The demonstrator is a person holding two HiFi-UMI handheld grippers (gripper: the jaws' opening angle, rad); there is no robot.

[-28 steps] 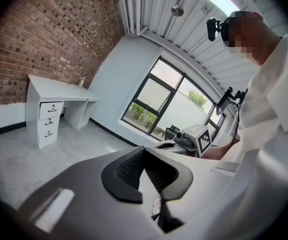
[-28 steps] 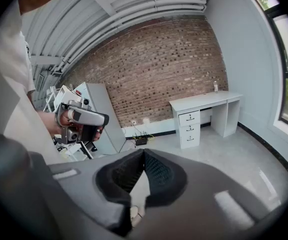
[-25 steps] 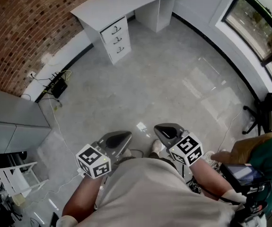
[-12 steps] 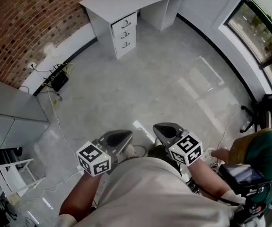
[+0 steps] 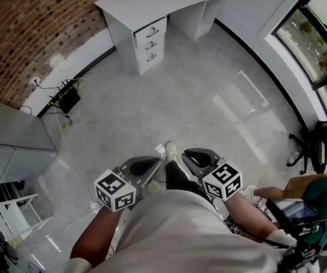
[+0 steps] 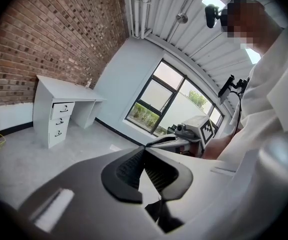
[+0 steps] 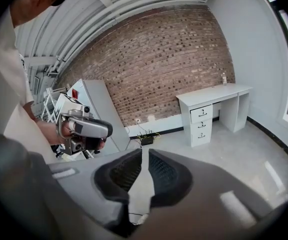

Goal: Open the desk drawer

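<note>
- No words, numbers, brand names or signs are legible in any view.
- Cubes on the left gripper and right gripper show only black-and-white square marker patterns, no letters.

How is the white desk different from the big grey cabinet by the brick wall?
The white desk is bright white, while the grey cabinet is dull grey. The white desk has three drawers with dark handles, but the grey cabinet's fronts look plain, with no handles that I can see. The white desk has an open gap underneath, and the grey cabinet looks closed in front. Both stand by the brick wall.
</note>
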